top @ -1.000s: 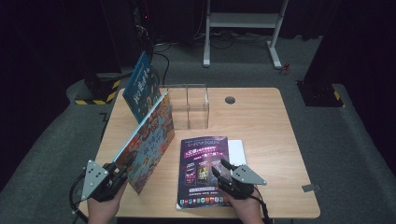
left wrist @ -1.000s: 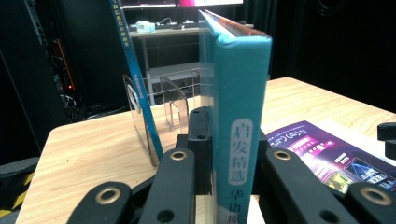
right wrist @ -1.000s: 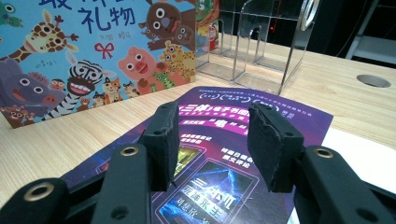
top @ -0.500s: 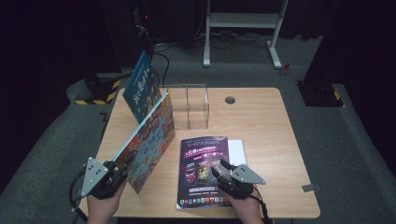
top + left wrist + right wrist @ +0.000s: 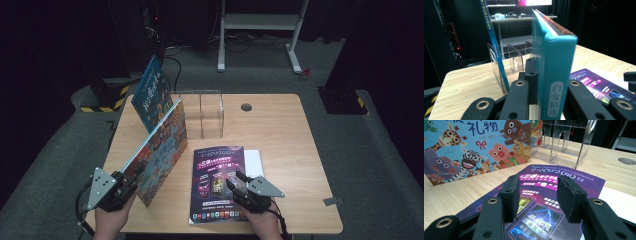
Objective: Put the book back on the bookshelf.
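Observation:
A picture book (image 5: 162, 145) with cartoon animals on its cover stands tilted on its edge at the table's left. My left gripper (image 5: 134, 172) is shut on the book's near corner, and its jaws clamp the teal spine (image 5: 556, 75). A purple magazine (image 5: 215, 160) lies flat at the front middle. My right gripper (image 5: 235, 181) hovers low over the magazine's near half. The right gripper (image 5: 537, 195) is open, with only the magazine cover (image 5: 541, 178) showing between its pads. The animal cover (image 5: 474, 147) stands to the left of those pads.
A clear acrylic rack (image 5: 202, 112) stands at the back middle with a blue book (image 5: 150, 95) leaning at its left end. A white sheet (image 5: 254, 162) lies under the magazine's right side. A round cable hole (image 5: 246, 106) is at the back. The table's right half (image 5: 290, 145) is bare wood.

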Motion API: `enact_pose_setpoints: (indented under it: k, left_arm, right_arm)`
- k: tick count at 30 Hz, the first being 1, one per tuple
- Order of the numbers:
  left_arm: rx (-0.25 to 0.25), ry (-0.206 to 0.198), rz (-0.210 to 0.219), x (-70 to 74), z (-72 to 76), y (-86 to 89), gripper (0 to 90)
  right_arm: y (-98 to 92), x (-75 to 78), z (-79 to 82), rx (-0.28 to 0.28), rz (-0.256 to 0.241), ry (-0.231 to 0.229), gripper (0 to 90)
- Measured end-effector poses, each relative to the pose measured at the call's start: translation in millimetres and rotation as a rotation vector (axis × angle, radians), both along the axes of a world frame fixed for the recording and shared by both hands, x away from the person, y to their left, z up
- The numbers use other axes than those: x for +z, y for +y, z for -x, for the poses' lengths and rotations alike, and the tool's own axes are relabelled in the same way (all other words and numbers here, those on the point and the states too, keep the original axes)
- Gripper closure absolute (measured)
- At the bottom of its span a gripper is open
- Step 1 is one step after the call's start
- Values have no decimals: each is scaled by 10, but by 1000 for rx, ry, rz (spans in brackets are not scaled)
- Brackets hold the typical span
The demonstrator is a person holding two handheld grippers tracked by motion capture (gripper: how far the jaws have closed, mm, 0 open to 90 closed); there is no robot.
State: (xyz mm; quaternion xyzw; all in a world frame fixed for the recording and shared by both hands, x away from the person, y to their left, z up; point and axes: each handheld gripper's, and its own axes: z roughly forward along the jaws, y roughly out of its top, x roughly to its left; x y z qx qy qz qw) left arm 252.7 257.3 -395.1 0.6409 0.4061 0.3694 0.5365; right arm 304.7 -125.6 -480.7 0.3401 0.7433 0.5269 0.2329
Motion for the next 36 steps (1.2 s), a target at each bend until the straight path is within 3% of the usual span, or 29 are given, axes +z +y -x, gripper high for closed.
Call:
enact_pose_setpoints:
  k: [3,13,36]
  left_arm:
    - [-2,-4,10,6,-9,-8,802]
    - [25,17,100,128,-146,100,809]
    - [118,-63,82,363,-182,124,809]
  right_arm:
    - [-8,6,1,-3,-2,0,532]
    - [-48,24,2,-10,-14,3,535]
    - [-106,67,8,-17,-31,-12,540]
